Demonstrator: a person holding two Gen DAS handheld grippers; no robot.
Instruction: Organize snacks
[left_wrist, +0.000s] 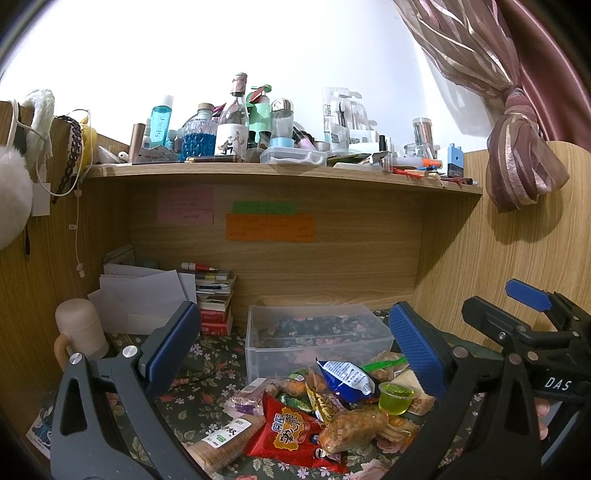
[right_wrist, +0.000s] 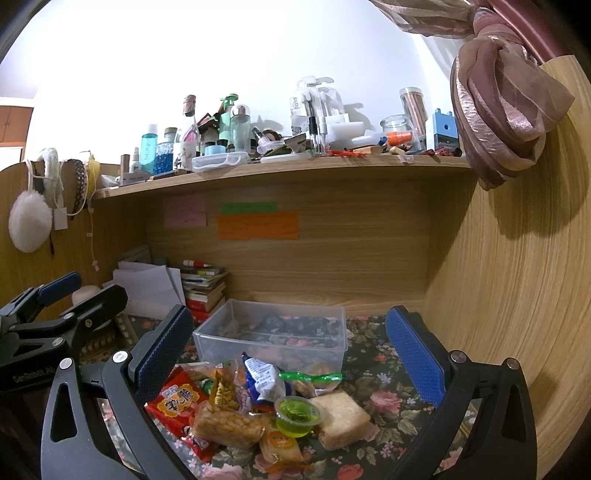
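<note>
A pile of snack packets lies on the floral cloth in front of an empty clear plastic box (left_wrist: 317, 341) (right_wrist: 271, 338). In the pile are a red packet (left_wrist: 286, 428) (right_wrist: 177, 402), a blue packet (left_wrist: 345, 374) (right_wrist: 260, 380), a green jelly cup (left_wrist: 395, 395) (right_wrist: 297, 411), a brown bar (left_wrist: 221, 441) and a pale cake (right_wrist: 343, 413). My left gripper (left_wrist: 295, 350) is open and empty above the pile. My right gripper (right_wrist: 291, 358) is open and empty above the pile, and it shows at the right of the left wrist view (left_wrist: 524, 317).
A stack of books (left_wrist: 216, 302) and papers (left_wrist: 144, 295) stands at the back left, with a beige mug (left_wrist: 79, 332) beside them. A wooden shelf (left_wrist: 280, 173) crowded with bottles hangs above. Wooden walls close in on both sides.
</note>
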